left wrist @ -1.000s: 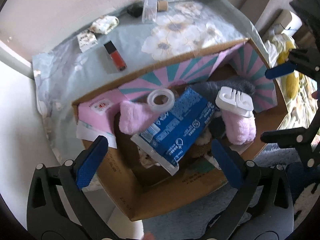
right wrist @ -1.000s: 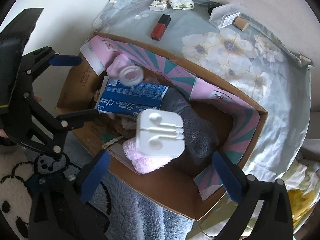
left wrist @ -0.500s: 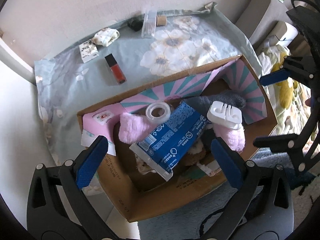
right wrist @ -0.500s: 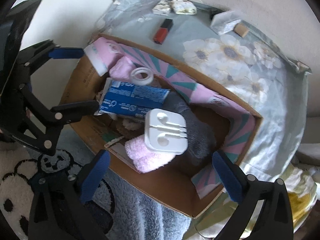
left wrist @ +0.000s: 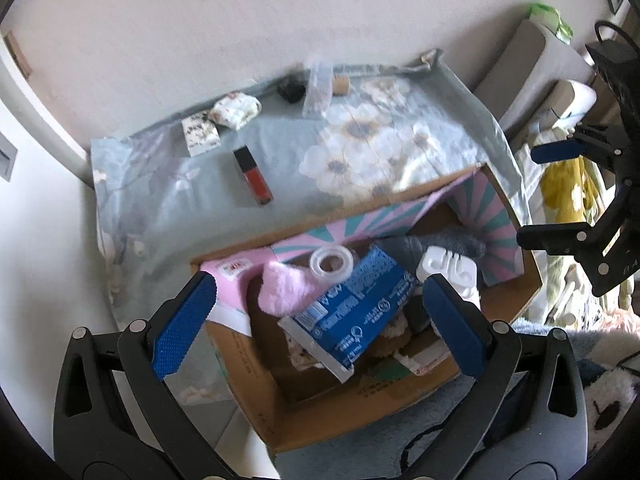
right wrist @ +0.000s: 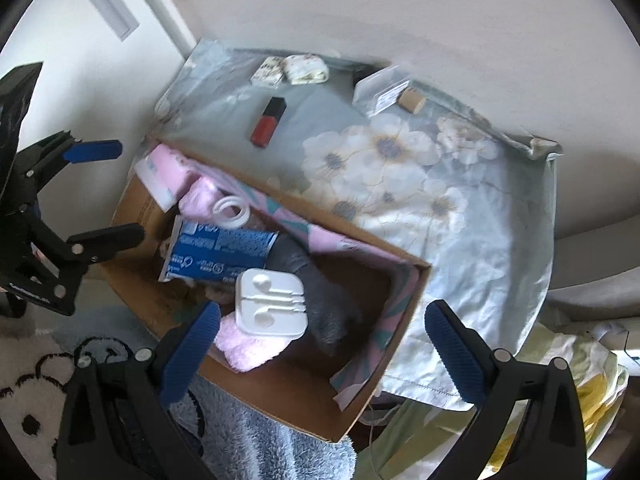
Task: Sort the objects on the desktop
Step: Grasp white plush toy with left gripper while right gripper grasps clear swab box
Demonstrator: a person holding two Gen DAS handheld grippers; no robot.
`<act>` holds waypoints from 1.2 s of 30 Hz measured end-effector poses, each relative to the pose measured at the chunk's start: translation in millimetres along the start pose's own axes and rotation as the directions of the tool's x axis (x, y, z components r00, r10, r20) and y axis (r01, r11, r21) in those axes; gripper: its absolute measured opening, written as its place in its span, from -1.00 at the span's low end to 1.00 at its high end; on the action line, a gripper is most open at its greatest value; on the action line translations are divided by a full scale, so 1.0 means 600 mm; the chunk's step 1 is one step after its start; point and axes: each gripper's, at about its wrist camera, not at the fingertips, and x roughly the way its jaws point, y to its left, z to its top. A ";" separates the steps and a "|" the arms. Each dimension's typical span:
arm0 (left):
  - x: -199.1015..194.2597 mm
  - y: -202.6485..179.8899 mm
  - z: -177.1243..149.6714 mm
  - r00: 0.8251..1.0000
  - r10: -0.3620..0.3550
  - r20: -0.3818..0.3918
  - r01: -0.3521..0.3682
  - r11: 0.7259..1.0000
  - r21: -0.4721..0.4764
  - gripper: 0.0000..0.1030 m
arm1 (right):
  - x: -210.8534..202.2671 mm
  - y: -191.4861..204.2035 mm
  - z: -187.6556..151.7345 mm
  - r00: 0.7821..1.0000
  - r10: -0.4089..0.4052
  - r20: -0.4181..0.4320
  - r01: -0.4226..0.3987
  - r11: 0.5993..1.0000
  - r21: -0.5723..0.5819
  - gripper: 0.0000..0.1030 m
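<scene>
A cardboard box (left wrist: pixel 328 412) (right wrist: pixel 280 392) stands by the floral-cloth table (left wrist: pixel 360 148) (right wrist: pixel 460 220). In it lie a blue packet (left wrist: pixel 352 316) (right wrist: pixel 220 252), a tape ring (left wrist: pixel 331 262) (right wrist: pixel 232 209), a white earphone case (left wrist: pixel 446 270) (right wrist: pixel 270 298), pink fluffy items (left wrist: pixel 282 294) and a grey one (right wrist: pixel 320 292). On the table lie a red lipstick (left wrist: pixel 253 176) (right wrist: pixel 268 122), two patterned packets (left wrist: pixel 218 124) (right wrist: pixel 290 69), a clear packet (right wrist: pixel 380 88) and a cork (right wrist: pixel 412 101). My left gripper (left wrist: pixel 320 328) and right gripper (right wrist: pixel 320 344) are open and empty above the box.
A panda-pattern fluffy rug (right wrist: pixel 40 380) lies beside the box. Yellow-patterned bedding (left wrist: pixel 568 188) and grey cushions (left wrist: pixel 532 60) are at the right. A white wall runs behind the table.
Both grippers have risen and drawn back from the box, still open and empty. The box contents have not moved.
</scene>
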 end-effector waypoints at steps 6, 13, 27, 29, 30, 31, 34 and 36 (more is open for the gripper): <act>-0.019 0.030 0.025 0.999 0.007 0.051 -0.004 0.999 -0.041 0.99 | -0.013 -0.017 0.019 0.999 0.001 0.037 -0.002 1.000 0.023 0.98; -0.029 0.067 0.069 0.996 0.033 0.088 -0.028 0.997 -0.065 0.99 | -0.003 -0.038 0.053 0.996 0.061 0.064 -0.066 0.996 0.067 0.98; 0.047 0.127 0.203 0.982 0.024 0.187 -0.031 0.999 0.034 0.99 | 0.007 -0.100 0.171 0.986 0.051 0.156 -0.073 0.988 0.139 0.98; 0.084 0.143 0.223 0.982 0.012 0.191 -0.021 0.999 0.046 0.99 | 0.030 -0.110 0.199 0.986 0.058 0.157 -0.087 0.980 0.180 0.98; 0.105 0.153 0.233 0.982 0.012 0.189 -0.020 0.999 0.043 0.99 | 0.040 -0.112 0.210 0.986 0.060 0.158 -0.090 0.977 0.192 0.98; 0.131 0.164 0.243 0.983 0.017 0.181 -0.023 0.999 0.030 0.99 | 0.060 -0.113 0.227 0.987 0.056 0.152 -0.088 0.975 0.207 0.98; 0.202 0.189 0.265 0.990 0.005 0.142 -0.007 1.000 0.015 0.99 | 0.114 -0.115 0.259 0.994 0.030 0.105 -0.055 0.968 0.246 0.98; 0.243 0.198 0.271 0.991 0.008 0.135 -0.012 0.999 0.030 0.97 | 0.149 -0.118 0.274 0.996 0.023 0.083 -0.045 0.958 0.283 0.98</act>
